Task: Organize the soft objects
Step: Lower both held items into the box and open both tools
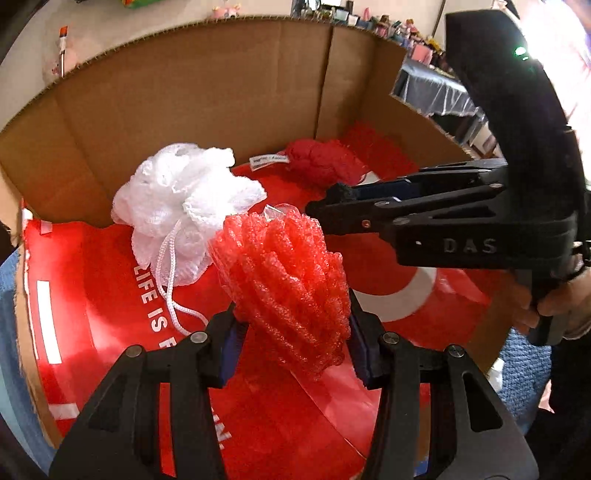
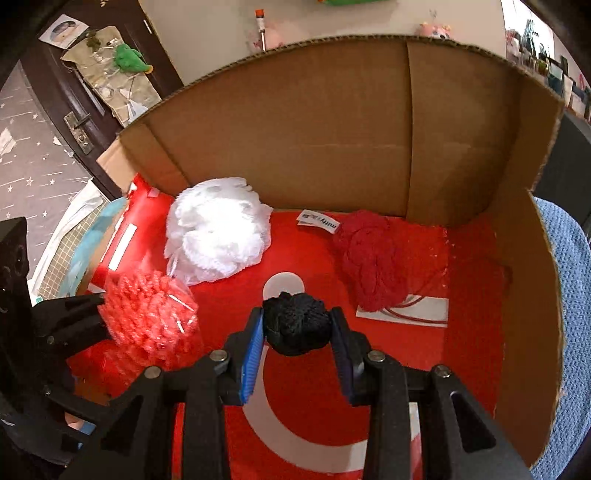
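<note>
Cardboard box (image 2: 332,122) walls rise ahead of both claws. My left gripper (image 1: 291,325) pinches the coral mesh puff (image 1: 288,280); my right gripper (image 2: 297,332) clamps the black puff (image 2: 295,323). Beyond them lie the white puff (image 2: 218,232) and dark red puff (image 2: 369,258). Releasing carelessly could snag mesh on a pad.

1. This looks like a lived-in room of a home, seen around a large cardboard box (image 2: 332,122) that fills the middle of both views.
2. Left of the box stands a dark wooden door (image 2: 77,110) with a metal handle, papers and a green soft toy (image 2: 129,59) stuck on it.
3. Beyond the box's far wall, pink plush toys (image 2: 432,29) hang against a pale wall.
4. Right of the box, shelves crowded with small figurines (image 1: 399,27) rise above a cloth-draped table (image 1: 436,88).
5. A blue knitted blanket (image 2: 569,280) lies under the box.
</note>
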